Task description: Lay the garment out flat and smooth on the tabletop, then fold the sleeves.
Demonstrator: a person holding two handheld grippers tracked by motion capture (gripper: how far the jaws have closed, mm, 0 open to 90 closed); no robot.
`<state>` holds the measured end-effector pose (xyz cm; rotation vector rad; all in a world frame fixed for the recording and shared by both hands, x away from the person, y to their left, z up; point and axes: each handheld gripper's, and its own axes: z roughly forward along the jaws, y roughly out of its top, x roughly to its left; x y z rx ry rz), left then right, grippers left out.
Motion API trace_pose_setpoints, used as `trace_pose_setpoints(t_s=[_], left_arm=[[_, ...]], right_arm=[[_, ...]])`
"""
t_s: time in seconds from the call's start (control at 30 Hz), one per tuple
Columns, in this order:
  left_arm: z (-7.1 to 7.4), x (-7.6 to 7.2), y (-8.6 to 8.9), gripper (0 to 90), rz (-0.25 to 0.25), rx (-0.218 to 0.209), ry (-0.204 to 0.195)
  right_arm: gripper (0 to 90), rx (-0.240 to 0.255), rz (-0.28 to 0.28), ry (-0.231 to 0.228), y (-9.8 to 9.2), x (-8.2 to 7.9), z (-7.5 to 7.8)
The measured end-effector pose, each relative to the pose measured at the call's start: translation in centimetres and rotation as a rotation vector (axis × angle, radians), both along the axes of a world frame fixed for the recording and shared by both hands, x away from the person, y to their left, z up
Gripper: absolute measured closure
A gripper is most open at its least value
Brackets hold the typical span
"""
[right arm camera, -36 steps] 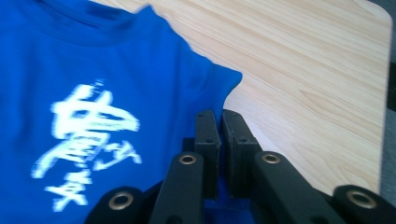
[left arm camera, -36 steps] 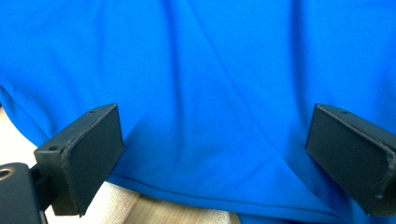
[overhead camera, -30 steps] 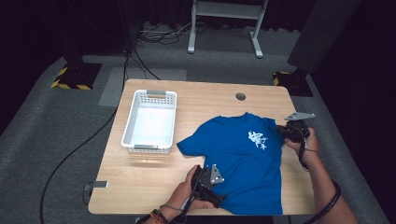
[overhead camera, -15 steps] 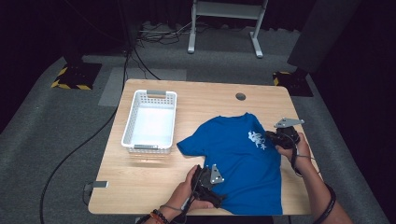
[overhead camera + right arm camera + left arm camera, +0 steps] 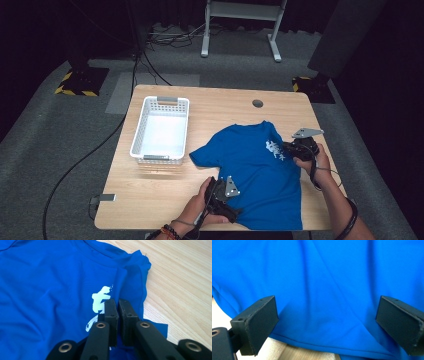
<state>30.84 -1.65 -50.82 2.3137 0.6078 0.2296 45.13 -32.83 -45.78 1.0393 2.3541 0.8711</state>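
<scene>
Blue T-shirt (image 5: pixel 255 175) lay flat on the table (image 5: pixel 165 192), under and ahead of both grippers. The right gripper (image 5: pixel 117 305) was closed on a fold of its sleeve; compared with a second earlier, it had carried that sleeve inward over the print. The left gripper (image 5: pixel 324 317) stood open above the hem, unmoved. To fold well, the pinch should be kept firm and the sleeve laid down without wrinkles.

— Any lettering to read?
— None. Just a white print on the blue shirt (image 5: pixel 50 290), a figure shape, no legible words or numbers.
</scene>
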Motion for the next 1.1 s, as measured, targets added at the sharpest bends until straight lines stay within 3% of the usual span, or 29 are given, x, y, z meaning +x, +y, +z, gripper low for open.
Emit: trace_pose_setpoints(t_s=[0.63, 1.1], left_arm=[[0.0, 0.0, 0.0, 4.1, 0.000, 0.002, 0.000], [0.0, -0.1, 0.0, 4.0, 0.006, 0.005, -0.002]], right_arm=[[86.9, -0.008, 0.018, 0.001, 0.7, 0.0, 0.1], [86.7, -0.044, 0.068, -0.022, 3.3, -0.8, 0.3]])
